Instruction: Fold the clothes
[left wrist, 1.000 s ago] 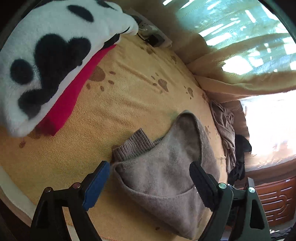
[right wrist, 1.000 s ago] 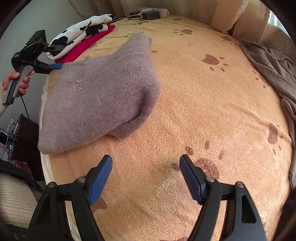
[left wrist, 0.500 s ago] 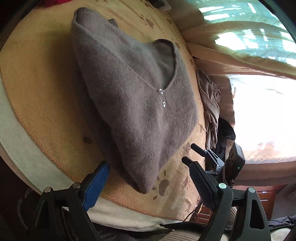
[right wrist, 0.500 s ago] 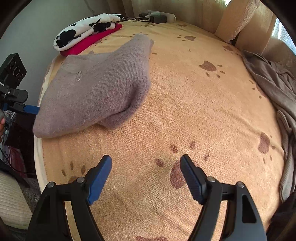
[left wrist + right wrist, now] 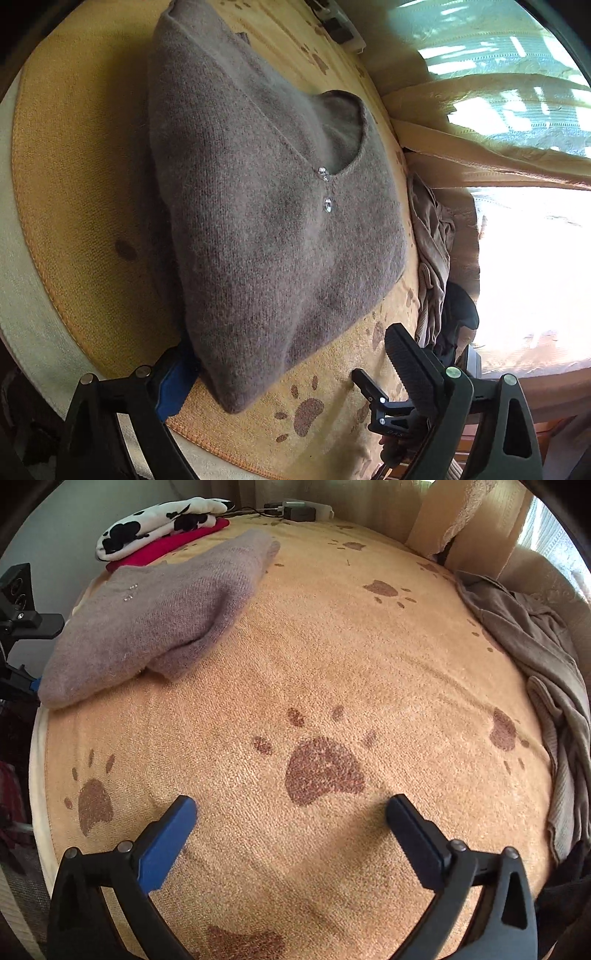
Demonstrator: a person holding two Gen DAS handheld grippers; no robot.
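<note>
Knitwear is what I'm dealing with: a grey-brown sweater [image 5: 266,229] lying in a folded bundle at the near left edge of the bed [image 5: 332,672], on the tan blanket with brown paw prints, neckline and two small clear buttons [image 5: 326,204] facing up. It looks soft, fluffy and light, thick where the layers stack, and I judge it will sag and slump from any single pinch and cling a little to the towelling under it, not slide. My left gripper [image 5: 284,373] sits at the bundle's near corner with its jaws spread wide, the blue pad tucked just beside and partly under the knit edge, the black pad out over bare blanket; nothing is pinched. My right gripper [image 5: 291,823] hovers over bare blanket well apart from the sweater, jaws also spread and empty. If I have to lift or shift it, I'd take the doubled edge at a corner, where several layers give the pads something to bite, and keep off the buttons. A pile of brownish clothes [image 5: 535,657] lies along the far right side by the curtain [image 5: 480,122], and a spotted black-and-white fleece [image 5: 159,520] on something red sits at the head. I can read no brand, label or writing anywhere
</note>
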